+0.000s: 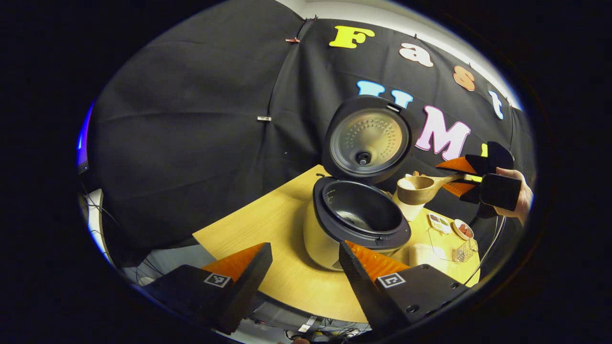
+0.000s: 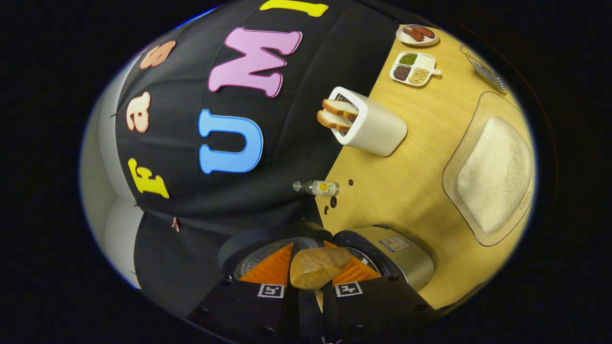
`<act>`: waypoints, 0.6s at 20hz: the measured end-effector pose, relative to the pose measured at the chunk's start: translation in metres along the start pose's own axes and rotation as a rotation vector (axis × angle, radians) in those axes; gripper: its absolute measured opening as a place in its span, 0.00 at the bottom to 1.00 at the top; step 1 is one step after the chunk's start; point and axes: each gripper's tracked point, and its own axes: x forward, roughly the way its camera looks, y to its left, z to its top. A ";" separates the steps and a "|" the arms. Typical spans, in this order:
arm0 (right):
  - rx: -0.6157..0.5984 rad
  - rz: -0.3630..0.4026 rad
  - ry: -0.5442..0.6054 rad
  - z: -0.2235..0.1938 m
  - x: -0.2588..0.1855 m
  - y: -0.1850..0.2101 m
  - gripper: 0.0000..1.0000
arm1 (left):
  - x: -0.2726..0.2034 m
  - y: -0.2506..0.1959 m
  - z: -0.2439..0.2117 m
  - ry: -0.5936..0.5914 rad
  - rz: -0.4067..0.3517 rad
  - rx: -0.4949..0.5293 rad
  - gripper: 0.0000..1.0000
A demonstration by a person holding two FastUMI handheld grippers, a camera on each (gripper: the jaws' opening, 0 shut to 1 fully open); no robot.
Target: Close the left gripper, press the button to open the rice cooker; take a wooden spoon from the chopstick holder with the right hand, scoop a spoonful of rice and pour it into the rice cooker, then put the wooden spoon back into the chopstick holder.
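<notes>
Beige rice cooker (image 1: 330, 239) lid up, right hand-held gripper (image 2: 306, 274) clamping light wooden spoon (image 1: 420, 188) beside pot, left hand-held gripper (image 1: 306, 267) spread wide.

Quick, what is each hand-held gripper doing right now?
Left hand-held gripper: open, holding nothing.
Right hand-held gripper: closed on the light wooden spoon.

Wooden table (image 2: 406, 191) carries rice cooker (image 1: 334, 239), toaster (image 2: 370, 125), rice tray (image 2: 492, 172), bottle (image 2: 318, 188).
</notes>
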 end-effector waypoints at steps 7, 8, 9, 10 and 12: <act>-0.383 0.024 -0.005 -0.033 0.032 0.021 0.24 | -0.003 0.007 0.013 -0.024 0.001 -0.026 0.95; -0.429 0.029 -0.012 -0.036 0.036 0.024 0.24 | -0.004 0.008 0.012 -0.023 0.002 -0.031 0.95; -0.478 0.033 -0.020 -0.036 0.039 0.025 0.23 | -0.004 0.010 0.012 -0.020 0.004 -0.034 0.95; -0.533 0.035 -0.038 -0.037 0.040 0.027 0.24 | -0.003 0.012 0.010 -0.016 0.009 -0.034 0.95; -0.649 0.036 -0.080 -0.040 0.045 0.027 0.24 | 0.000 0.017 0.007 -0.004 0.021 -0.038 0.95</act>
